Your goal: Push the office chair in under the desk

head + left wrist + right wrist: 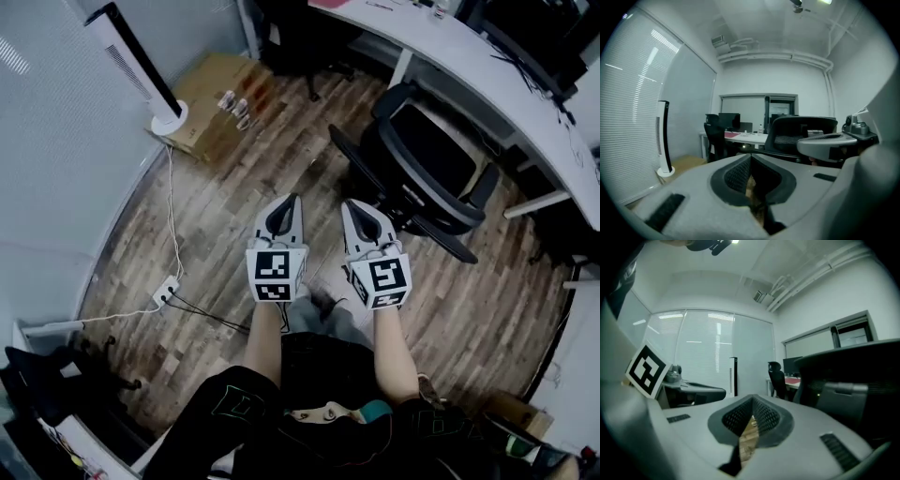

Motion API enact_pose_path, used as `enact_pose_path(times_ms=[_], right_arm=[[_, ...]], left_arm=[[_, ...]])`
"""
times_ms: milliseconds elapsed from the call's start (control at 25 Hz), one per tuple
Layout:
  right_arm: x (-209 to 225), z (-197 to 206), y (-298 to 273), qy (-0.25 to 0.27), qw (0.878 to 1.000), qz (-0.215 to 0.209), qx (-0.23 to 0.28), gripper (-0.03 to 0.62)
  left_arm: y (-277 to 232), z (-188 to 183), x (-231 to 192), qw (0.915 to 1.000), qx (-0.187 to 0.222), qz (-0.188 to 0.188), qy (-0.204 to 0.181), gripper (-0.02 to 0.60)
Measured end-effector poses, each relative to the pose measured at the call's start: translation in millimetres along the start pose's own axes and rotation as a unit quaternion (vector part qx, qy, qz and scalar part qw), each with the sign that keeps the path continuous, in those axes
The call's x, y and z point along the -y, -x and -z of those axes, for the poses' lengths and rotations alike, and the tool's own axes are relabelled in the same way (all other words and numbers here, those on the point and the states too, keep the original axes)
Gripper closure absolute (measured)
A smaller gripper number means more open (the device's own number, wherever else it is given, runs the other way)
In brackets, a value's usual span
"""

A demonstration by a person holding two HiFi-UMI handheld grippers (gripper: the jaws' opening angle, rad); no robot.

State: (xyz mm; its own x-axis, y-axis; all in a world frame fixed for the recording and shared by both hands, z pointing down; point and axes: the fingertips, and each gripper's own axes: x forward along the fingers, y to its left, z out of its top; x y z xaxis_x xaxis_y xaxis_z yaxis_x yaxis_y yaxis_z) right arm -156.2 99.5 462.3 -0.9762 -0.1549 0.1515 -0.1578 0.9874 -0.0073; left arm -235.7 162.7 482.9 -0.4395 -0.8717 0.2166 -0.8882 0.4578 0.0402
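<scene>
Dark-clad legs (234, 412) fill the 6 o'clock edge. Bare forearms run up from them to the left gripper (292, 202) and right gripper (350, 208), each with its jaws pressed together on nothing. At 1 o'clock, just beyond the right gripper, the office chair (427, 159) stands on the wood-plank floor (234, 281), out from the white desk (487, 66) and with its back toward the person. At 11 o'clock a cardboard box (211, 89) carries a few small cans (234, 105), beside a tower fan (141, 66).
</scene>
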Motion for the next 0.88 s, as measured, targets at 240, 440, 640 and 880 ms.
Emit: enact_pose_path(times_ms=[240, 440, 640, 880], right_arm=[[62.2, -0.6, 58.9, -0.034, 0.989, 0.139, 0.029, 0.589], [94.6, 3.1, 108.1, -0.091, 0.961, 0.255, 0.064, 0.589], [105.8, 18.5, 139.6, -0.097, 0.94, 0.324, 0.05, 0.589], [125.8, 32.2, 168.6, -0.059, 0.928, 0.368, -0.018, 0.565]], left_arm=[[-32.4, -9.2, 62.5, 0.9911, 0.009, 0.123, -0.049, 0.572], [-41.9, -12.5, 85.6, 0.9749, 0.011, 0.208, -0.078, 0.572], [-55.9, -4.0, 93.4, 0.9639, -0.002, 0.249, -0.096, 0.572], [-81.1, 1.7, 113.2, 0.9506, -0.011, 0.28, -0.134, 0.572]])
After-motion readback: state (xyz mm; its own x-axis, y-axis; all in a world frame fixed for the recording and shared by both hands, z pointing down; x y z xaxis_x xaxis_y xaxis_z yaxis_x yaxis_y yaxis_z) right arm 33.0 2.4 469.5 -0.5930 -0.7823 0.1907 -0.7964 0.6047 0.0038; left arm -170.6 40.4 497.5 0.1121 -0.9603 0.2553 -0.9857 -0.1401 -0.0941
